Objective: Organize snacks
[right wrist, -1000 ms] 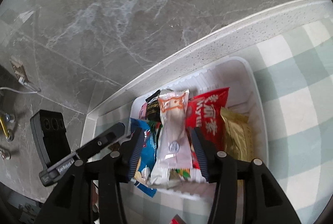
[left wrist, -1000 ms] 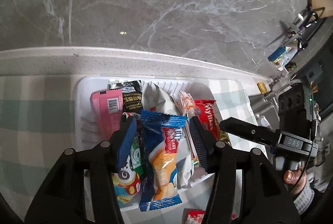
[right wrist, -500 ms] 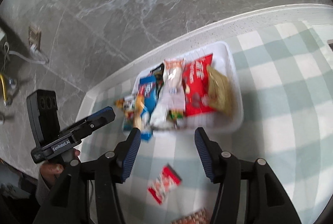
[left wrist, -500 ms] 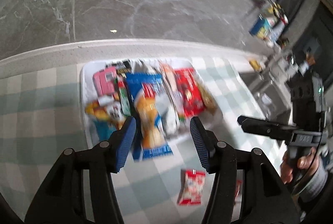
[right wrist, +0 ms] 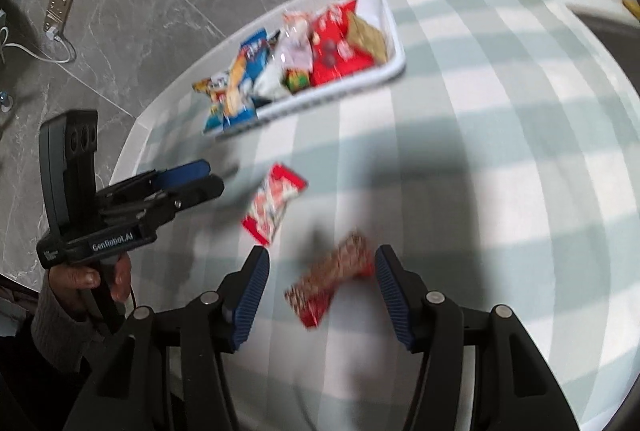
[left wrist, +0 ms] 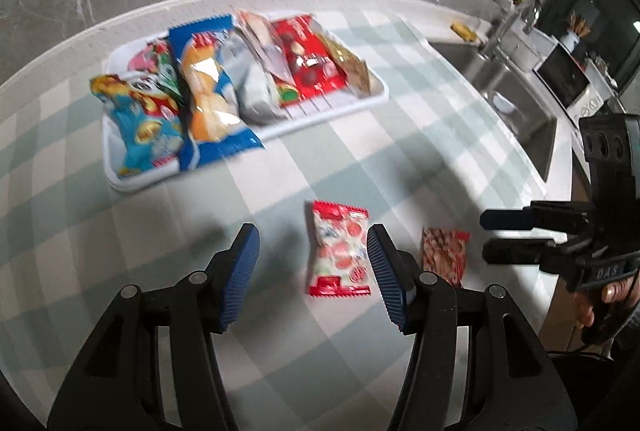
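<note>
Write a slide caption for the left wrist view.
Open left gripper above a red-and-white snack packet on the checked tablecloth, filled white tray behind.

A white tray (left wrist: pixel 376 99) near the far edge of the checked table (left wrist: pixel 420 135) is packed with snack packets lying side by side — blue, orange, silver, red and gold wrappers, some overhanging its near rim. Two packets lie loose and flat on the table nearer the camera — a red-and-white packet (left wrist: pixel 339 249) and, just beside it, a reddish-brown speckled packet (left wrist: pixel 444 257).
</note>
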Tool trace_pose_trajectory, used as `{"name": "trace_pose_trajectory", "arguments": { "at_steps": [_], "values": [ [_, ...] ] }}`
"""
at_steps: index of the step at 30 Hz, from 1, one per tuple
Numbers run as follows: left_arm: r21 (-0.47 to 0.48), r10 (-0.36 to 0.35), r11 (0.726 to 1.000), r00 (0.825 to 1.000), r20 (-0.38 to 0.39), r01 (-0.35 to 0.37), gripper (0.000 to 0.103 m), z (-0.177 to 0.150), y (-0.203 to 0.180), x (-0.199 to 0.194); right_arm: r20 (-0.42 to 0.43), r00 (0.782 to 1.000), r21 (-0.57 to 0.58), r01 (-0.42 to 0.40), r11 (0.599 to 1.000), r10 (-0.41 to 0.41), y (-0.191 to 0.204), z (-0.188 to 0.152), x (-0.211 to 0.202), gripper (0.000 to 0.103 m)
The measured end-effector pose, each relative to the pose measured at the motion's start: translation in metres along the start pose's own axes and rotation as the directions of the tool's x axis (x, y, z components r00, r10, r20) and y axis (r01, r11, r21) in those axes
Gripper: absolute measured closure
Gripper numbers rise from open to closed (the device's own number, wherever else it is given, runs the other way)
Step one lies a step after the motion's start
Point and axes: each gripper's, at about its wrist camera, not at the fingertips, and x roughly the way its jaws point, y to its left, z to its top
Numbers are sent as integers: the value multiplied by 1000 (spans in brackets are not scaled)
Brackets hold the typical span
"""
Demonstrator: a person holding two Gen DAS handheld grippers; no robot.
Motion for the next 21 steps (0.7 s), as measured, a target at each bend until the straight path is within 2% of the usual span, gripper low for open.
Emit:
{"name": "trace_pose_trajectory", "arguments": {
  "at_steps": [9, 21],
  "values": [
    [47, 16, 999, 999, -35, -14, 49, 1, -15, 18, -36, 999, 37, 3, 999, -2, 3, -21, 19, 45],
    [93, 28, 995, 998, -57, -23, 49, 4, -22, 36, -45, 998, 28, 36, 999, -34, 9, -18, 35, 45]
  ]
}}
